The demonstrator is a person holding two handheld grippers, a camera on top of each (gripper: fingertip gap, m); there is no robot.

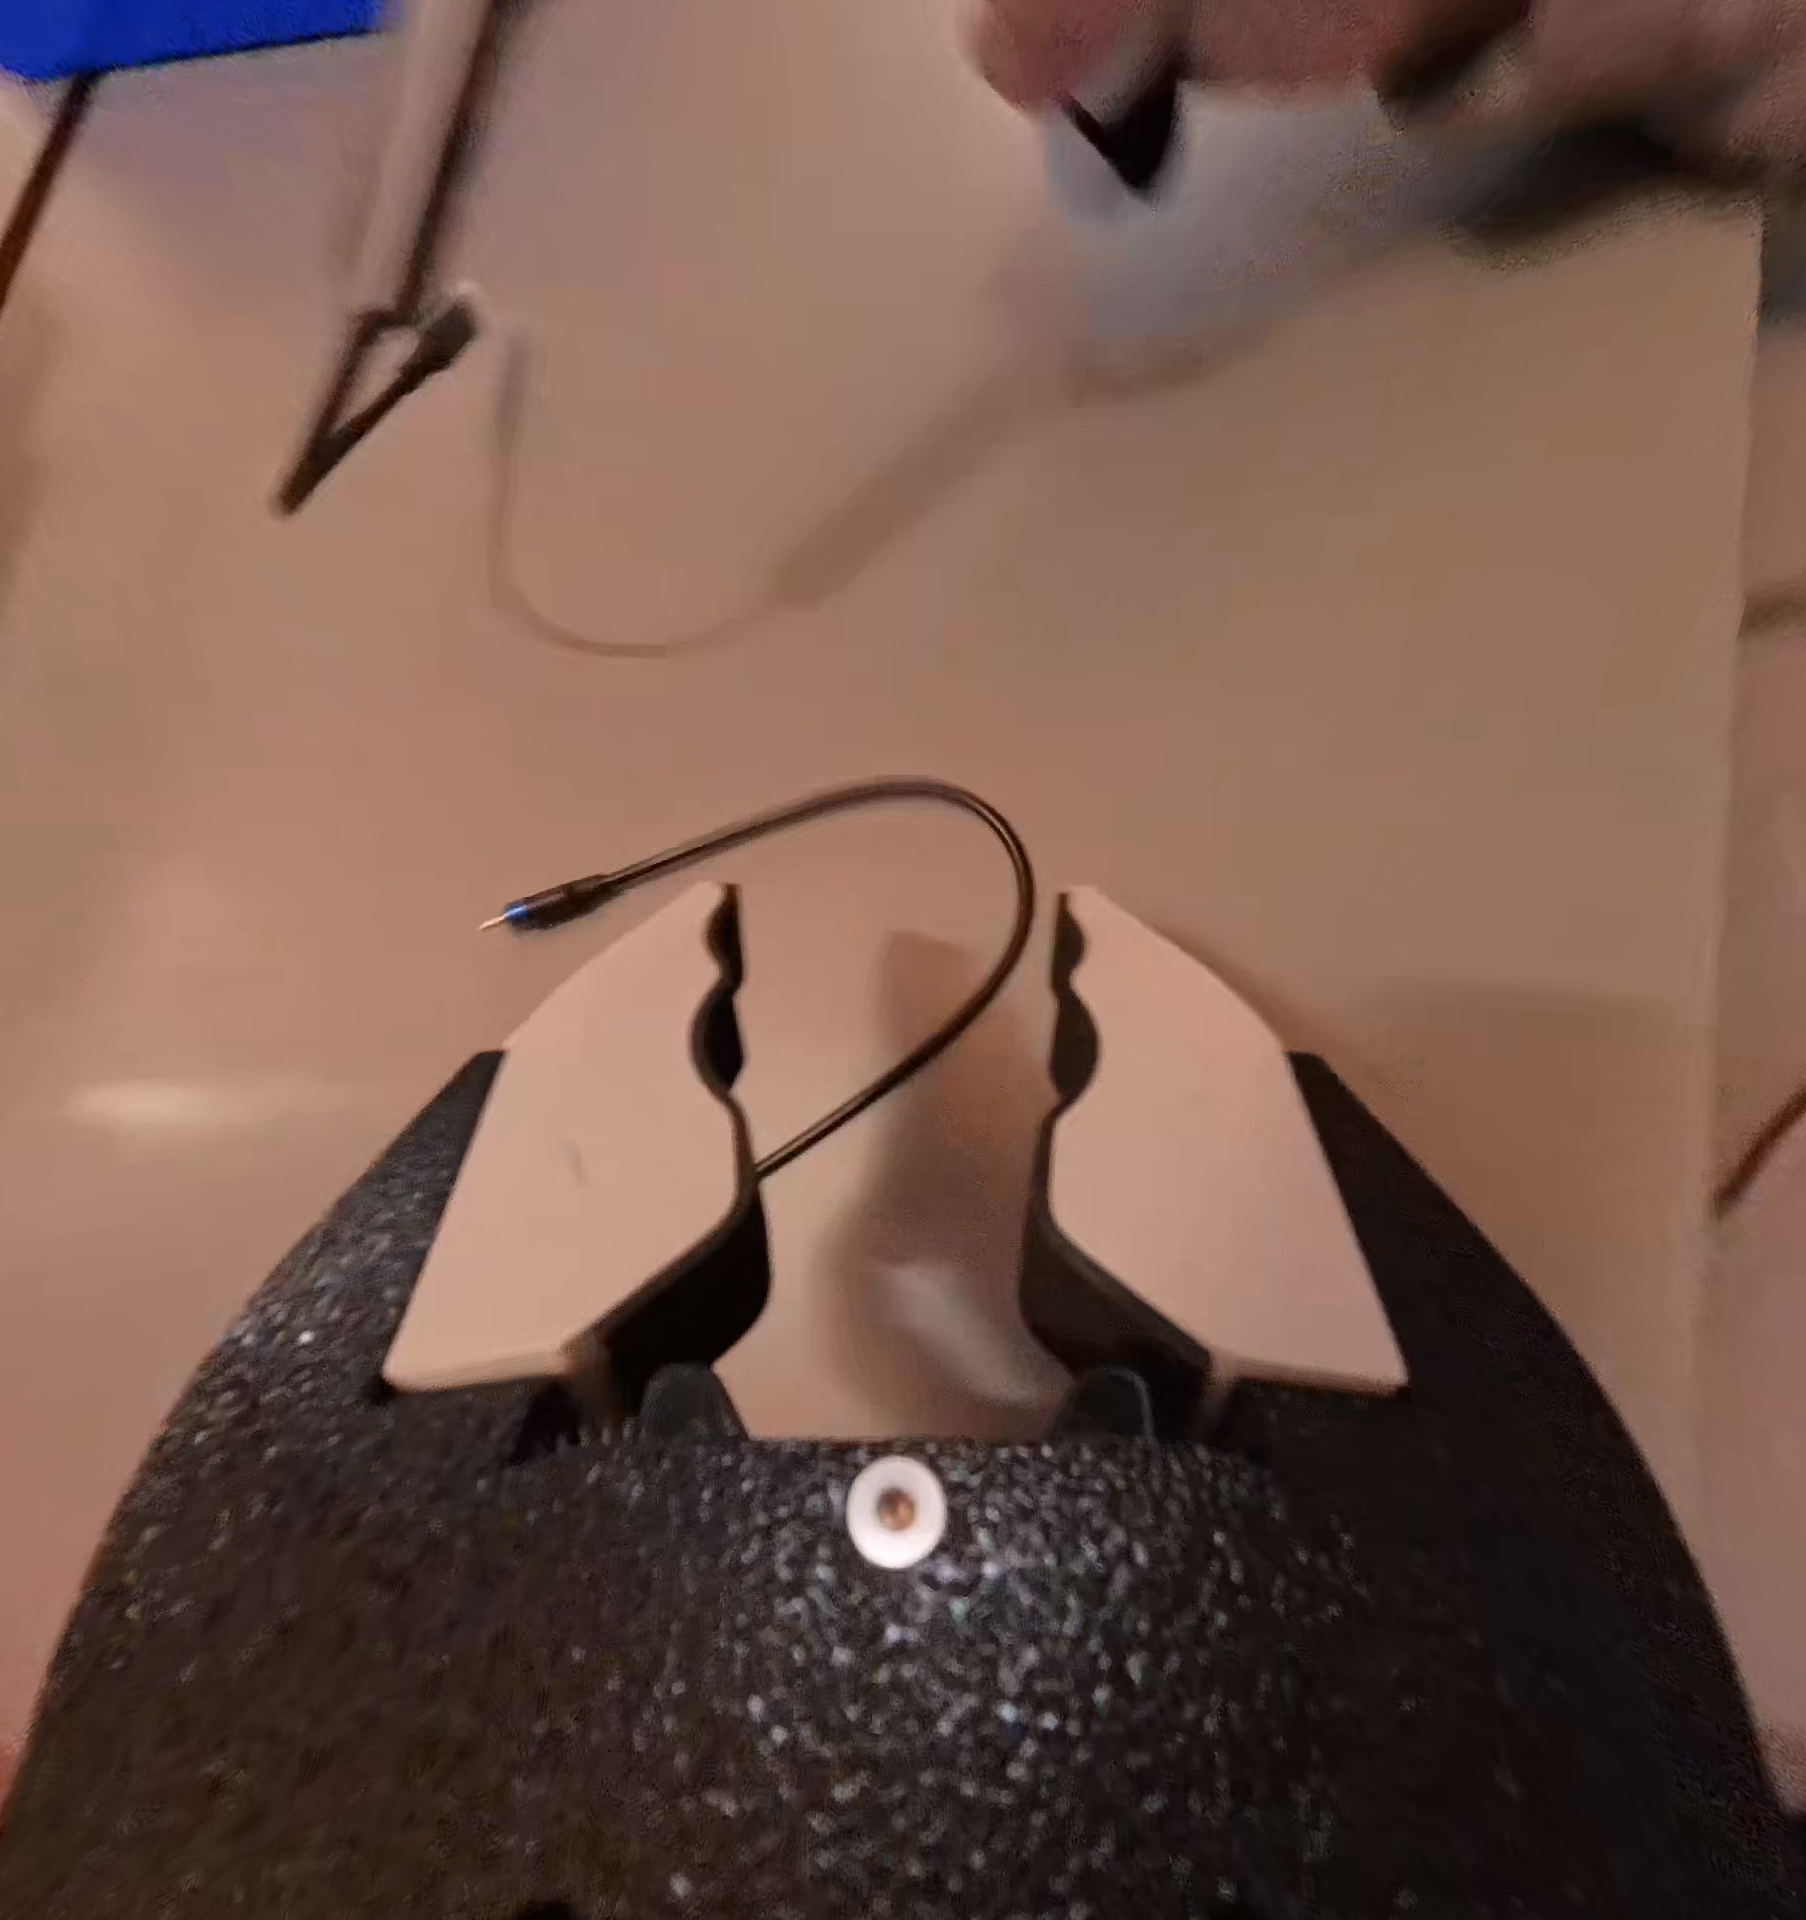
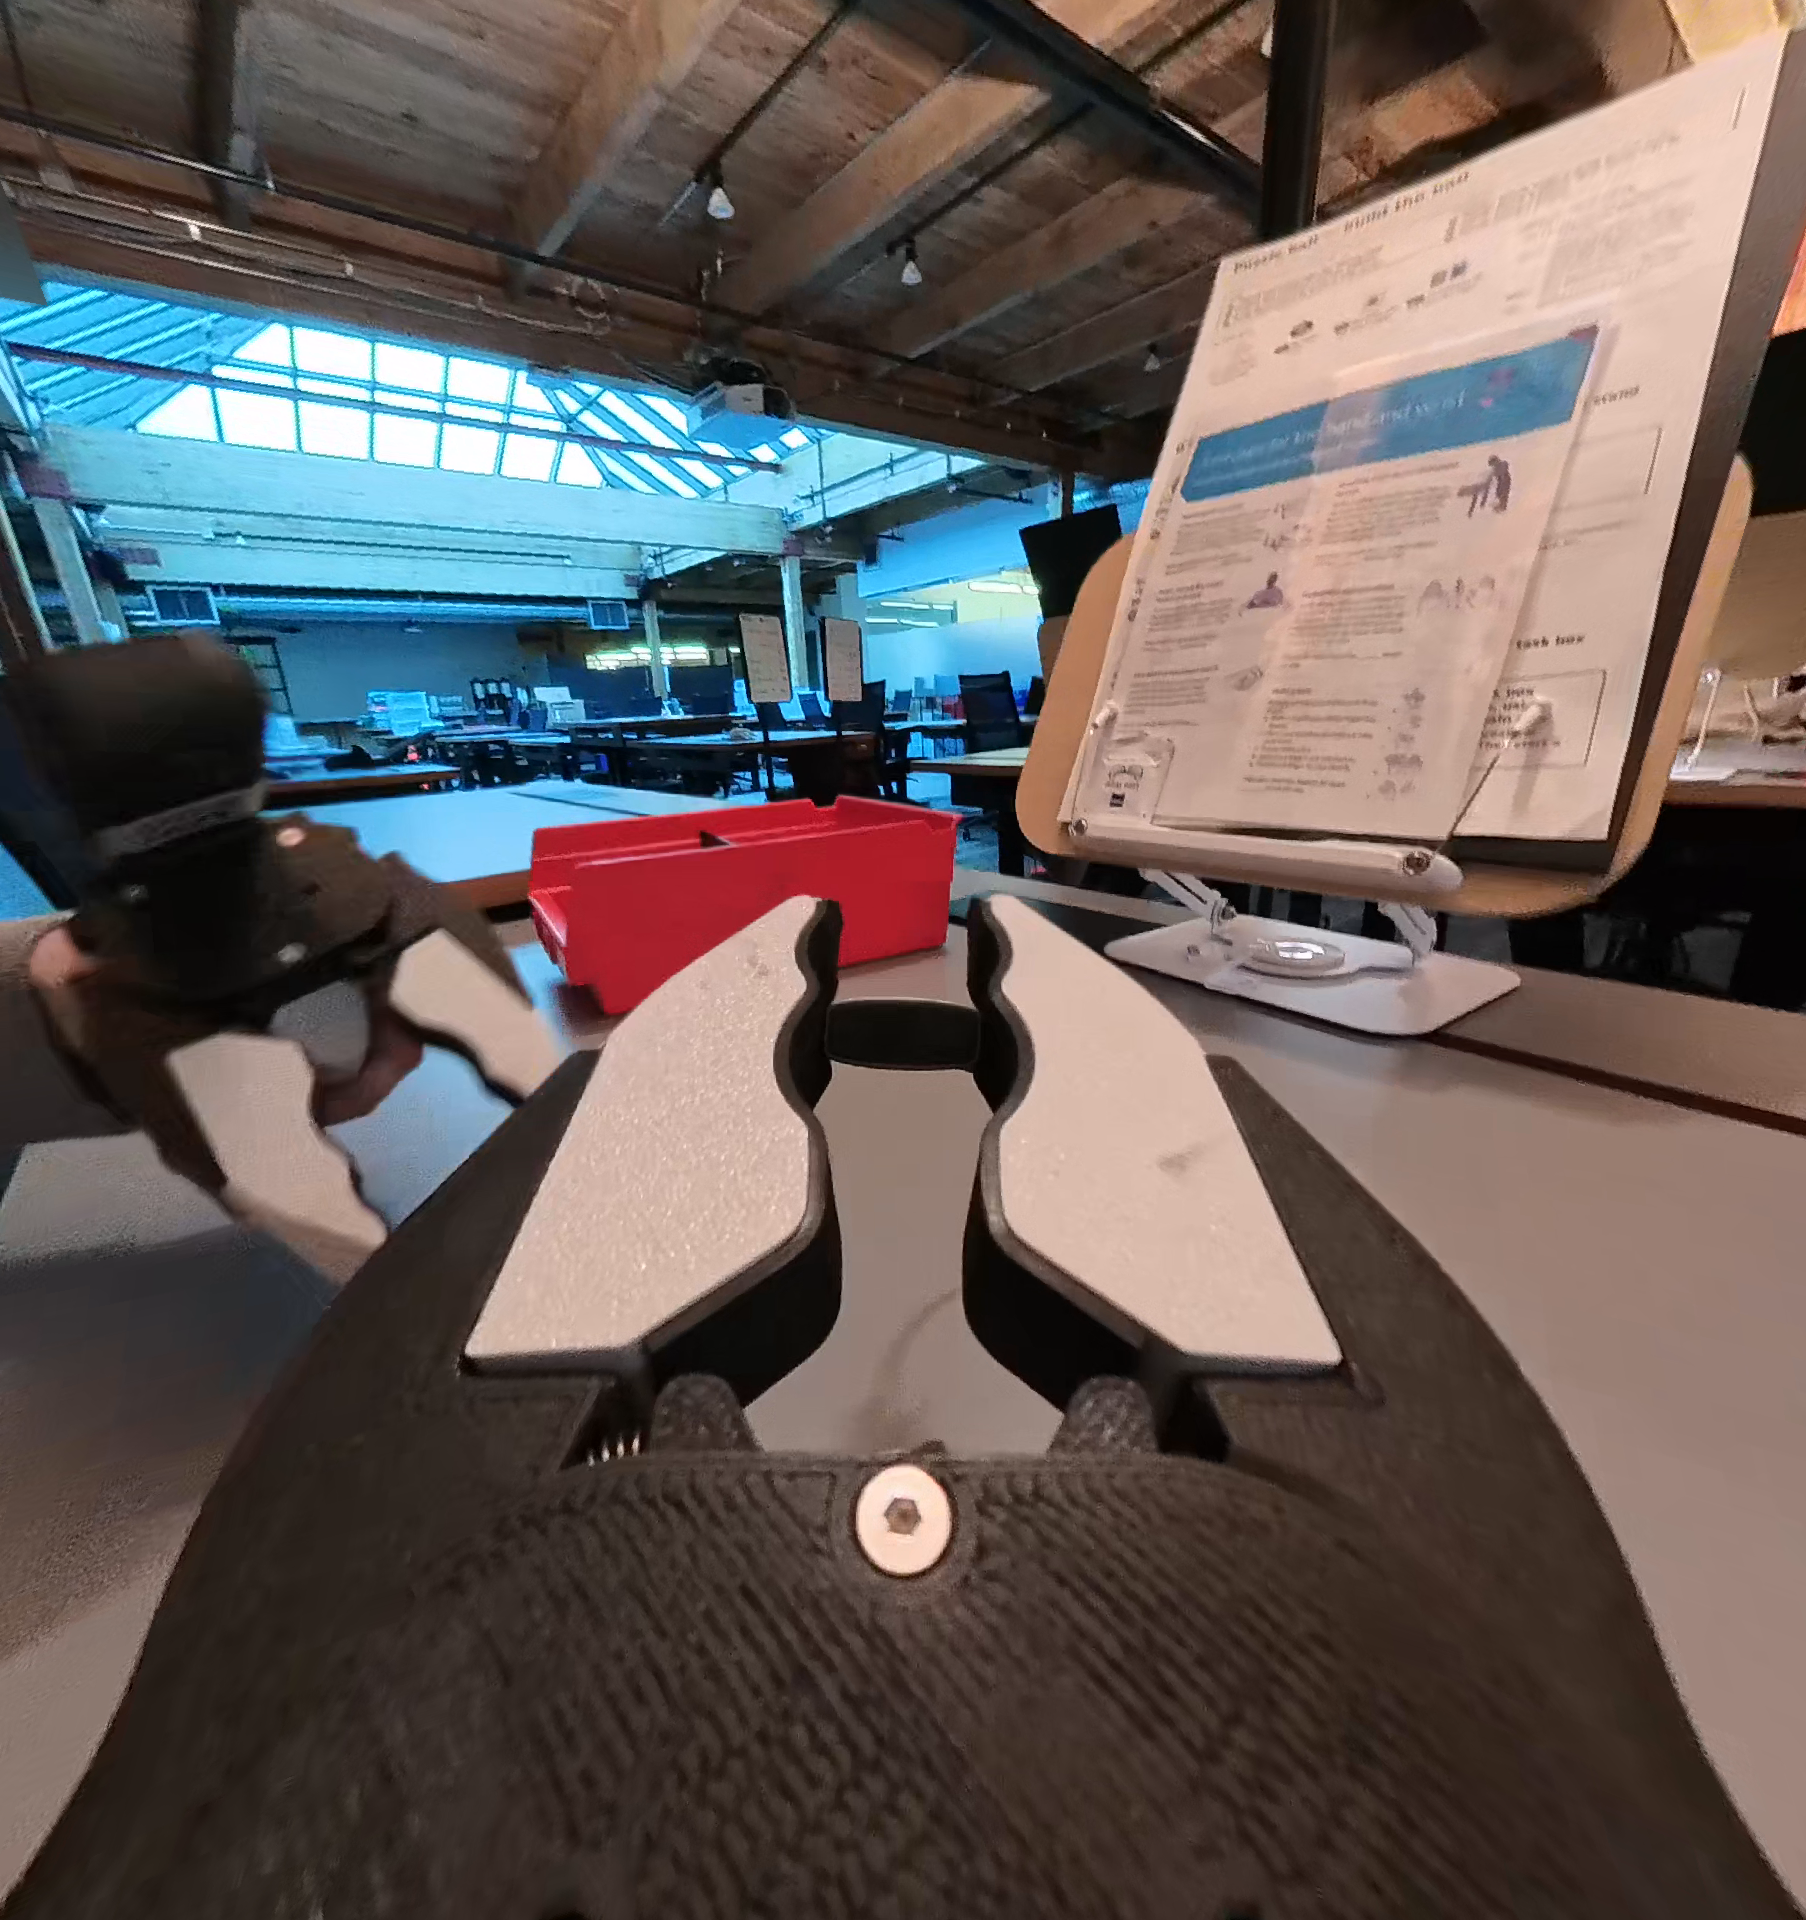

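Between the parted fingers of the left gripper [image 1: 897, 904] a thin black wire [image 1: 966, 831] curled ungripped above the table [image 1: 255, 779], while the right gripper [image 2: 904, 920] clenched a small black piece [image 2: 904, 1032].

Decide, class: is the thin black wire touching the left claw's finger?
Touching. In the left wrist view the thin black wire runs against the inner edge of one finger of the left claw; jaws stand apart.

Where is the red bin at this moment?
In the right wrist view, the red bin stands on the grey table, beyond the right gripper, left of the document stand.
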